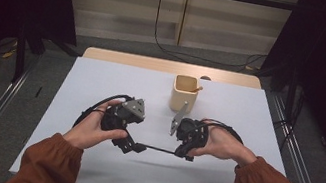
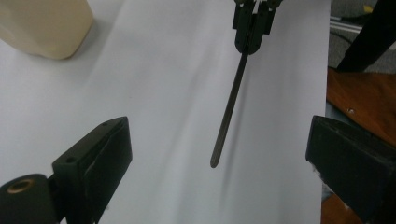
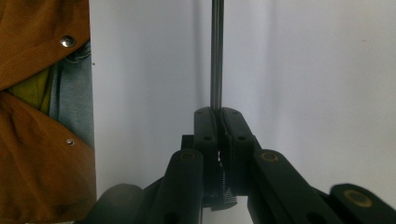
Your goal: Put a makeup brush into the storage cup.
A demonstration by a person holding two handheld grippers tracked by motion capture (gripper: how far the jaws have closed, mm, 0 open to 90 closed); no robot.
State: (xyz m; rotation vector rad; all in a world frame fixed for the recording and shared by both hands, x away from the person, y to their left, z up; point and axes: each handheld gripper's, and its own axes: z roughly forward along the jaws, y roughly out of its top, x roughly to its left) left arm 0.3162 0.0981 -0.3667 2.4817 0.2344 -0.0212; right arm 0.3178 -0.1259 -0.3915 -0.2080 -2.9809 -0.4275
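Thin dark rod (image 2: 229,105): clamped in right gripper (image 1: 185,155), tip between wide-open left gripper (image 1: 133,146). Beige cup (image 1: 183,94): holds one wooden stick (image 1: 196,89).

Wooden cup (image 1: 184,93) on white table (image 1: 100,90).

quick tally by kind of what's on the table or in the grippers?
Cup: 1
Wooden stick in the cup: 1
Thin dark rod, clamped in the right gripper: 1
Grippers: 2, counting the left gripper, jaws wide open around the rod's free end
Total: 5
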